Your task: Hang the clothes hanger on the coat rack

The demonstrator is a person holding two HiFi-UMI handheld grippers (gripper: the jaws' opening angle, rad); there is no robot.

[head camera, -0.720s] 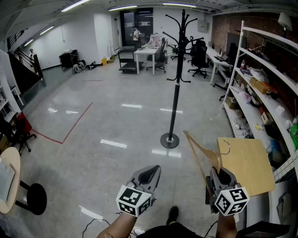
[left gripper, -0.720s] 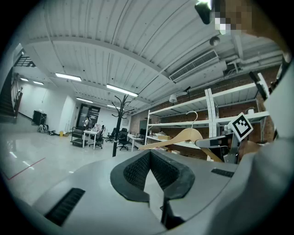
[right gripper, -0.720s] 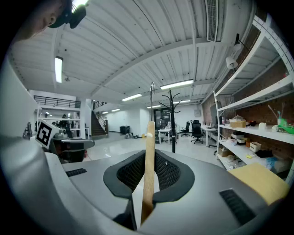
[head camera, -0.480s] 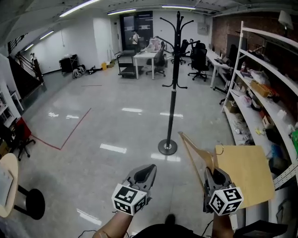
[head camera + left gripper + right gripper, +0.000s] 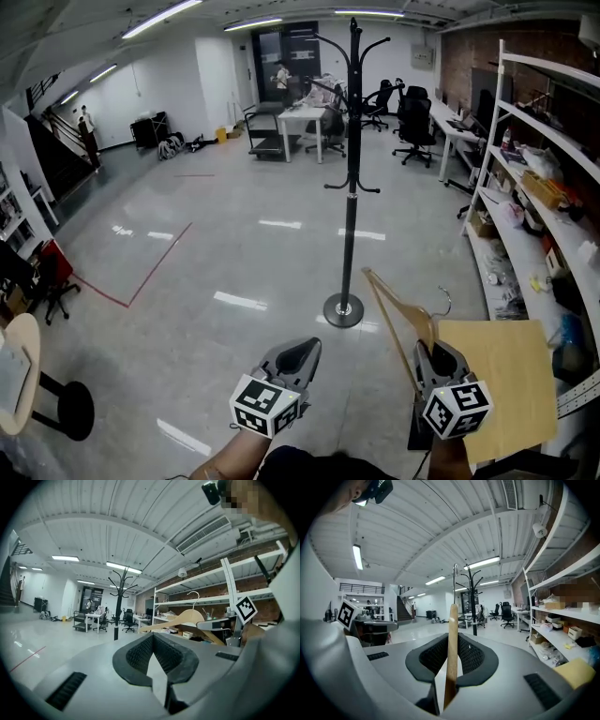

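The right hand-held gripper (image 5: 439,354) is clamped on a wooden clothes hanger (image 5: 427,324). The right gripper view shows the wood (image 5: 451,639) standing upright between the two dark jaws, with the metal hook rising above it. In the head view one arm of the hanger slants up and to the left, and the hook curls toward the shelves (image 5: 536,150) on the right. The left hand-held gripper (image 5: 298,354) is level with the right one and apart from it. Its jaws are together and hold nothing, as the left gripper view (image 5: 157,660) shows. That view also catches the hanger (image 5: 187,618) off to the side.

Straight ahead on the glossy grey floor (image 5: 216,244) stands a black coat rack (image 5: 350,216), a thin pole on a round base with curved hooks at the top. The hanger is well short of it and touches none of its hooks. A tan board (image 5: 502,375) lies just to the right of the right hand-held gripper, below the white shelves crowded with boxes and bags. A red line (image 5: 141,267) crosses the floor to the left. At the far end of the room are a desk (image 5: 302,117) and black office chairs (image 5: 412,117).
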